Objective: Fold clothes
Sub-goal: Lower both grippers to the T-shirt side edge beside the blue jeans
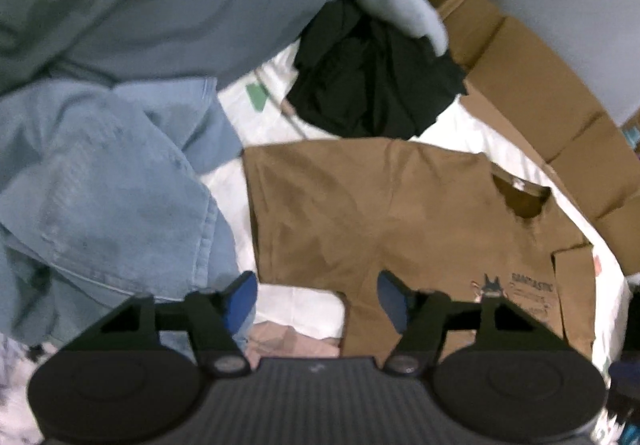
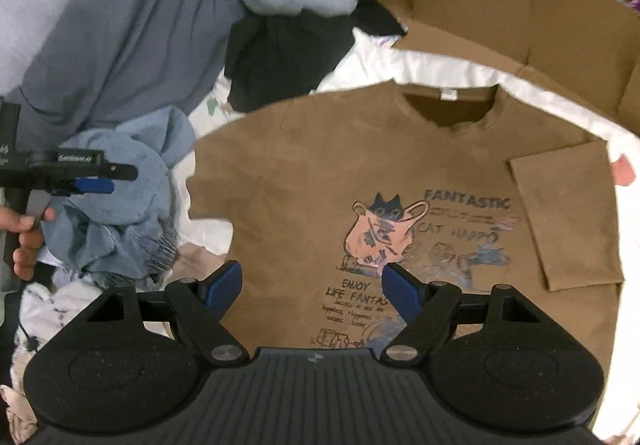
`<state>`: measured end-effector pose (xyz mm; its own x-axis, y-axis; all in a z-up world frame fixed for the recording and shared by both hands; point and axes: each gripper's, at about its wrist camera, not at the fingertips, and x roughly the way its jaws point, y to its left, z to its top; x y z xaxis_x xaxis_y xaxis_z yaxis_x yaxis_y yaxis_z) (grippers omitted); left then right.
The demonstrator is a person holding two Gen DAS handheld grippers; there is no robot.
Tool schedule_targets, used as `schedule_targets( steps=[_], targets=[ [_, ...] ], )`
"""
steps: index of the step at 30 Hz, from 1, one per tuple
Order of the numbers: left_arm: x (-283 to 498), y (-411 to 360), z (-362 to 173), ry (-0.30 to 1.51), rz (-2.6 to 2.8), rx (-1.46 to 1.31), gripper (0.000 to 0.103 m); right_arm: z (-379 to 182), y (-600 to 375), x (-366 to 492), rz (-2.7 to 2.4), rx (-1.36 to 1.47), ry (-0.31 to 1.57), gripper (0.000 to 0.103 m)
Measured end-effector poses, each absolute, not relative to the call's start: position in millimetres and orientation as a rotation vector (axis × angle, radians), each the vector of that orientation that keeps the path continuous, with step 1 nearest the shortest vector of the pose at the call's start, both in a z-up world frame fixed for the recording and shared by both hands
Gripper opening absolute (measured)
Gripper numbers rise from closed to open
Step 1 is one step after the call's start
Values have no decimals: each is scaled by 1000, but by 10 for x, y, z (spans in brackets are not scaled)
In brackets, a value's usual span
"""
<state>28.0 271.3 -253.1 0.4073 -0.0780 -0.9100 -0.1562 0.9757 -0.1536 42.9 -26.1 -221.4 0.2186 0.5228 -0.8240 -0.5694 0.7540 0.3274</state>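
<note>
Right wrist view: I see the brown T-shirt [image 2: 360, 173] lying flat, print up, on the white sheet [image 2: 440, 69], my right tongs [image 2: 312, 289] released above it; my left tongs [image 1: 316, 295] also released, over its edge.

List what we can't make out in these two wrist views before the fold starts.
- Brown T-shirt hem: right wrist view, hidden behind the right claw and its body.
- Small print under the shirt's cat picture: right wrist view, too small and blurred to read.
- Shirt's near sleeve: left wrist view, its edge hidden behind the left claw.
- Black garment: both views, crumpled and dark, type unclear.
</note>
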Motion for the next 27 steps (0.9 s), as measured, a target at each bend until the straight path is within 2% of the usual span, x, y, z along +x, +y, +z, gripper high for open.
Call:
schedule_targets(
  steps=[6,8,9,10,11,12,13,17,27],
  targets=[
    [401,2807,-3023,1161,79,-285,56,-2692,-34,356,808,-54,1112,82],
    [445,2852,-3181,1172,87,-308,38,-2888,27,311,809,-50,1110,78],
    [467,2874,-3259,1178,91,-320,35,-2985,58,288,810,-47,1109,76],
    [475,2892,-3315,1178,101,-325,23,-3077,92,264,813,-41,1107,75],
    [480,2910,-3366,1178,112,-328,18,-3150,117,235,815,-37,1104,72],
    [486,2927,-3418,1177,122,-332,18,-3214,145,198,820,-39,1092,65],
    [489,2949,-3475,1182,119,-355,18,-3246,160,165,824,-38,1070,62],
    [436,2988,-3648,1164,130,-390,19,-3409,238,94,859,-1,1034,58],
    [352,2905,-3920,1100,241,-373,19,-3682,385,-13,865,18,1004,57]
  ],
)
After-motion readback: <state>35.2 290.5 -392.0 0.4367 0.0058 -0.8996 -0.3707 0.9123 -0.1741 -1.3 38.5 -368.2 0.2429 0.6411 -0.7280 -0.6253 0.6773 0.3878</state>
